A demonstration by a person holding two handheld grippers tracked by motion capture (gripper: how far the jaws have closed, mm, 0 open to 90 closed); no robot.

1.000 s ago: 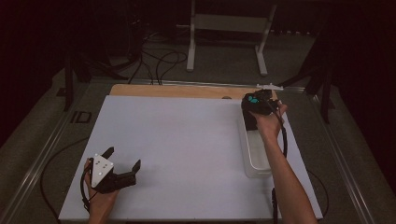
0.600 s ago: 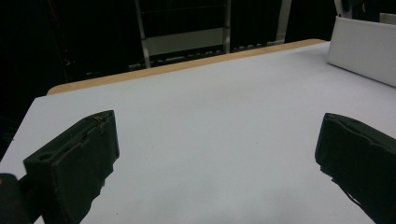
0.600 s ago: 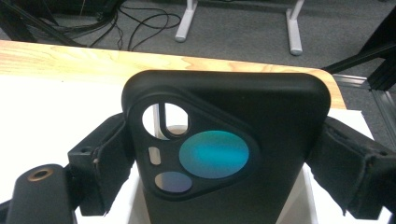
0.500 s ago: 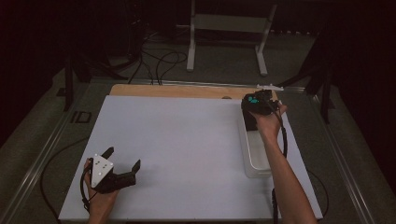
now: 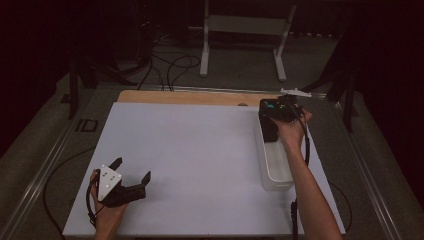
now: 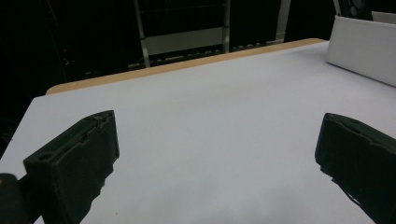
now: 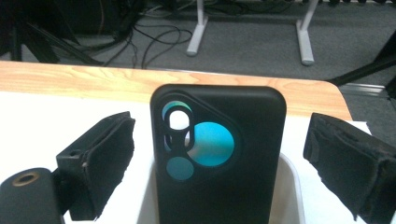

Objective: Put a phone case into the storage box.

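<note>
A black phone case (image 7: 219,158) with round camera cut-outs stands upright in the far end of a white bin (image 7: 290,186). In the right gripper view the two jaws stand one on each side of the case, clear of it. They have just been opening, with the case between them and untouched. In the high view my right gripper (image 5: 274,117) hangs over the far end of the bin (image 5: 277,172) at the table's right. My left gripper (image 5: 131,170) rests near the front left of the white table top (image 5: 200,150), open (image 6: 215,154), with nothing between its jaws.
A wooden strip (image 5: 190,96) runs along the table's far edge. Beyond it a white stand (image 5: 245,25) and cables lie on the dark floor. Metal rails (image 5: 45,170) flank the table. In the left gripper view the bin (image 6: 359,51) stands at the far right.
</note>
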